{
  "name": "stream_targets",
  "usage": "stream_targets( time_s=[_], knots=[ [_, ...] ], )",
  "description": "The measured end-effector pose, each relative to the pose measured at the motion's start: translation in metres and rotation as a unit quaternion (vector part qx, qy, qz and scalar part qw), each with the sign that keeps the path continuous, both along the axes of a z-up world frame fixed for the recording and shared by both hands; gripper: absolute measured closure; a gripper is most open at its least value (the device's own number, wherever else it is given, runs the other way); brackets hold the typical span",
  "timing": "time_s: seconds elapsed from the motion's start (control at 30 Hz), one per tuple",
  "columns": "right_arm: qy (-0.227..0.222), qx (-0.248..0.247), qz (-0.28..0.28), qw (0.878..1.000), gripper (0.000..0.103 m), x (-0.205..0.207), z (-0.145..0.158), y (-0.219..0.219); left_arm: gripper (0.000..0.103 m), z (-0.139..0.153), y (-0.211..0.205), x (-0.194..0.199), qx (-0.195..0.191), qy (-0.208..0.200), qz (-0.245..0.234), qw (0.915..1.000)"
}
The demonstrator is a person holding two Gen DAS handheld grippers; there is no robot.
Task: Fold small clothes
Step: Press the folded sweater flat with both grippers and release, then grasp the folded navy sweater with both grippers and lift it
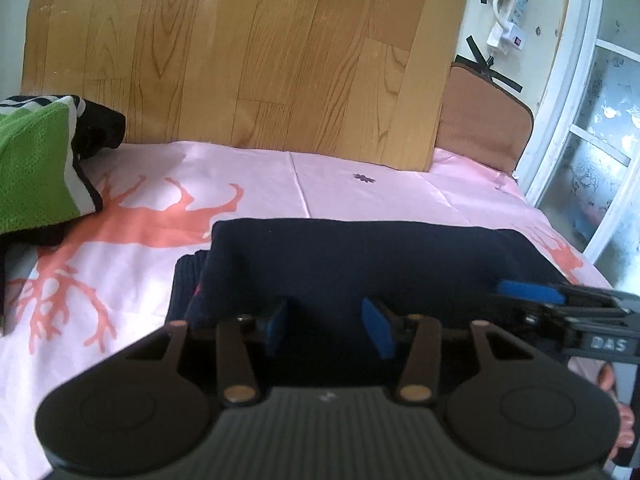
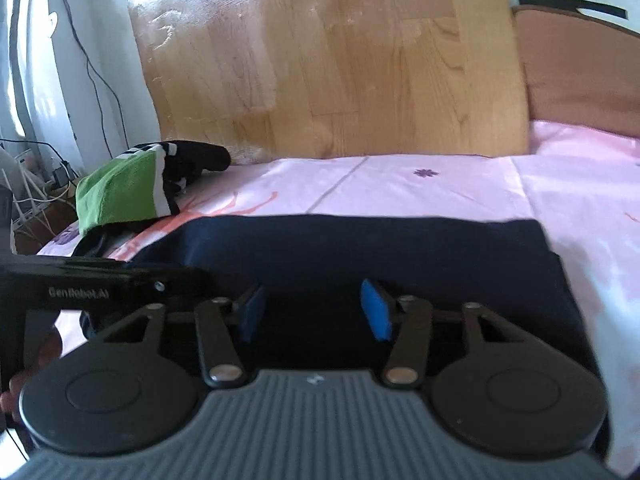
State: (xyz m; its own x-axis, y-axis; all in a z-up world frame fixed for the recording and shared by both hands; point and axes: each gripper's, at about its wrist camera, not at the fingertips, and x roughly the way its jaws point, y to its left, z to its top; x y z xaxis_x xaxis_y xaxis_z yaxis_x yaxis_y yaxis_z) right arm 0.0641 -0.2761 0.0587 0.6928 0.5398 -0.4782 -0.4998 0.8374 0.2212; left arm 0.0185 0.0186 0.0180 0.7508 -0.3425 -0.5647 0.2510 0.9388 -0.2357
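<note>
Both grippers hang low over the bed, side by side, right above the navy garment. It lies folded into a wide dark band across the near part of the pink sheet, its far fold running straight from left to right, with a ribbed edge peeking out at its left end.

The left gripper has its blue pads spread apart. Dark cloth sits beneath and between them, but the pads press on nothing, so that grip is released. The right gripper looks much the same in its own view: blue pads parted, navy fabric below them, nothing pinched. From the left wrist view it reaches in from the right edge, one blue pad lying over the garment's right end.

Over at the bed's far left corner sits a pile of clothes, a green mesh piece with white and black trim on top, well apart from the navy one. A wood-grain board stands along the bed's far edge, with a brown cushioned panel beside it on the right.
</note>
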Motion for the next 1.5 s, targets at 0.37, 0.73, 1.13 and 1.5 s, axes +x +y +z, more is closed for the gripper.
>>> stream_targets(
  time_s=[0.37, 0.73, 1.13, 1.5],
  knots=[
    [0.103, 0.215, -0.148, 0.960, 0.032, -0.008, -0.001, -0.152, 0.061, 0.027, -0.008, 0.016, -0.102, 0.036, -0.050, 0.9928],
    [0.198, 0.252, -0.109, 0.941, 0.067, 0.013, -0.034, -0.133, 0.062, 0.013, -0.041, 0.017, -0.036, 0.023, -0.071, 0.9966],
    [0.096, 0.211, 0.087, 0.969, 0.072, 0.007, 0.082, -0.006, 0.043, 0.049, 0.092, 0.016, -0.171, -0.017, 0.039, 0.9843],
    [0.082, -0.015, 0.242, 0.967, 0.073, 0.011, 0.031, 0.199, 0.032, 0.044, 0.158, -0.006, -0.193, -0.052, 0.099, 0.9748]
  ],
)
